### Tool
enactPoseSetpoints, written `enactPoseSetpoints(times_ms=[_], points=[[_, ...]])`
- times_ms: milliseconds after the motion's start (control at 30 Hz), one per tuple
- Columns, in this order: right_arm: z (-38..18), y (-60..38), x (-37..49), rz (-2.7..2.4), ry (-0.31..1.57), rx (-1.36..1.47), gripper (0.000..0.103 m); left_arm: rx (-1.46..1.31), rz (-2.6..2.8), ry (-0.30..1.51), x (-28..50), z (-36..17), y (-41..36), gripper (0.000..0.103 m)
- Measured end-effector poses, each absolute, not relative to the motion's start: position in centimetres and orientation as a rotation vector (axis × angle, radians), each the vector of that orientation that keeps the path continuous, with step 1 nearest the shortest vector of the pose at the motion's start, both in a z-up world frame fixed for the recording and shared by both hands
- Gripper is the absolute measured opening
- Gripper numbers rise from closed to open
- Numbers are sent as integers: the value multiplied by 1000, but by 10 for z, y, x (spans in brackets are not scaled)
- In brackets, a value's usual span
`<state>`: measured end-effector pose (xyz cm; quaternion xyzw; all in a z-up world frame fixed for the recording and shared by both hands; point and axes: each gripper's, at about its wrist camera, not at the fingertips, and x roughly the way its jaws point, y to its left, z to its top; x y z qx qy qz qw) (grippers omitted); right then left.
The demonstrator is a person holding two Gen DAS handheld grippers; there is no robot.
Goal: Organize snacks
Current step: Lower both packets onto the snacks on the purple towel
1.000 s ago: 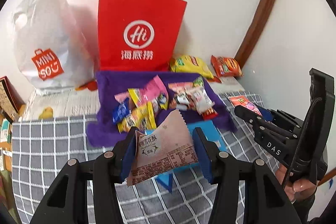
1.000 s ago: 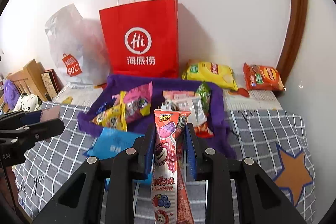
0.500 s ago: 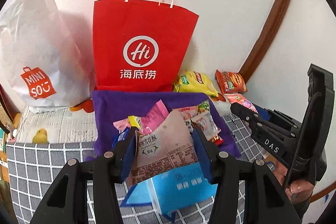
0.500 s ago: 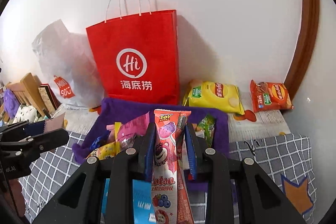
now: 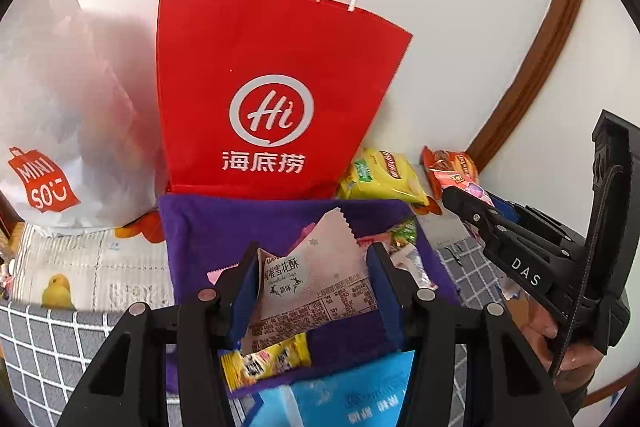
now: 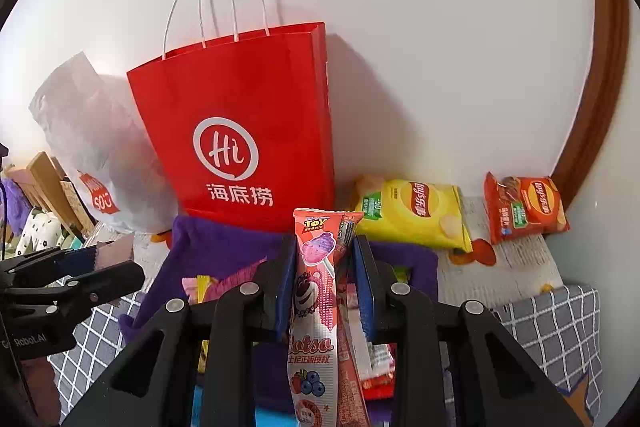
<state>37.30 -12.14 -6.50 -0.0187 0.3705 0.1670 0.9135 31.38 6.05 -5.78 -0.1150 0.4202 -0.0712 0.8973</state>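
Observation:
My left gripper is shut on a pale pink snowflake-pastry packet, held above the purple cloth. My right gripper is shut on a long pink Lotso candy packet, with a second red packet pressed beside it. A tall red paper bag with white handles stands upright against the wall just behind the cloth; it also shows in the right wrist view. Loose snacks lie on the cloth under both grippers, among them a yellow packet. The right gripper shows at the right of the left wrist view.
A white Miniso plastic bag stands left of the red bag. A yellow chips bag and an orange chips bag lie by the wall on the right. A blue packet lies near the cloth's front edge on the checked bedding.
Both grippers have moved forward and upward toward the red paper bag, each still holding its packet. The bag now looms larger and the snack pile has dropped lower in view.

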Motion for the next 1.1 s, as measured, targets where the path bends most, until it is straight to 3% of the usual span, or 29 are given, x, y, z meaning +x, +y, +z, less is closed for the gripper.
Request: enactPoseSetpoints(times_ms=[400, 1100], points=[[-120, -111, 399, 363, 863, -96, 28, -231, -121, 942, 335, -93, 71, 50], [-143, -120, 411, 354, 934, -165, 28, -204, -139, 1023, 346, -123, 59, 50]])
